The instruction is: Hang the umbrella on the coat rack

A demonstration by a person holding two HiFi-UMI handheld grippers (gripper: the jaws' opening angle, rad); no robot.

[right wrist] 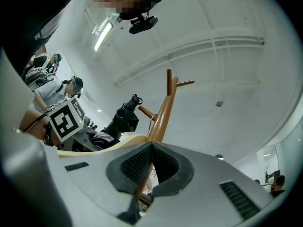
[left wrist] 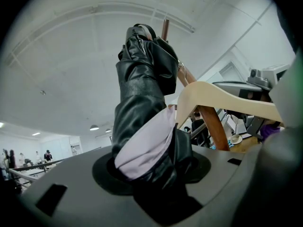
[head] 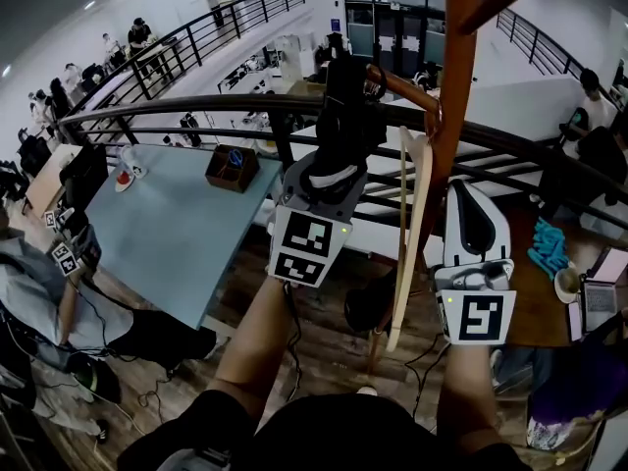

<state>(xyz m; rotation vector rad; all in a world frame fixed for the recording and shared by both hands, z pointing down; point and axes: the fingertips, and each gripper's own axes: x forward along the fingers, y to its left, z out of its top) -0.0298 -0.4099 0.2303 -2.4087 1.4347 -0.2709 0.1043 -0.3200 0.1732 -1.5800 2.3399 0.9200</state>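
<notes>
**Fig. Left tool bringing the umbrella to the peg.** My left tool (head: 334, 170) is clamped on the lower part of the folded black umbrella (head: 345, 106). The umbrella stands up out of the jaws, with a pale lilac fold showing at the grip. Its upper end sits at the free tip of a wooden peg (head: 404, 88) on the coat rack (head: 459, 37); it is not yet hung. A cream hanger (head: 412, 234) occupies the same peg, nearer the pole. My right tool (right wrist: 150, 150) has its jaws together on nothing, just beside the pole.

To do this step well, I judge that the umbrella's strap or handle must pass over the peg tip and slide inward, stopping short of the hanger, before I release. The strap itself I cannot make out.

Containers: a dark box (head: 233, 168) on the blue-grey desk (head: 167, 243) holds something blue, too small to name. A cup (head: 566, 284) sits at far right, contents unclear.
</notes>
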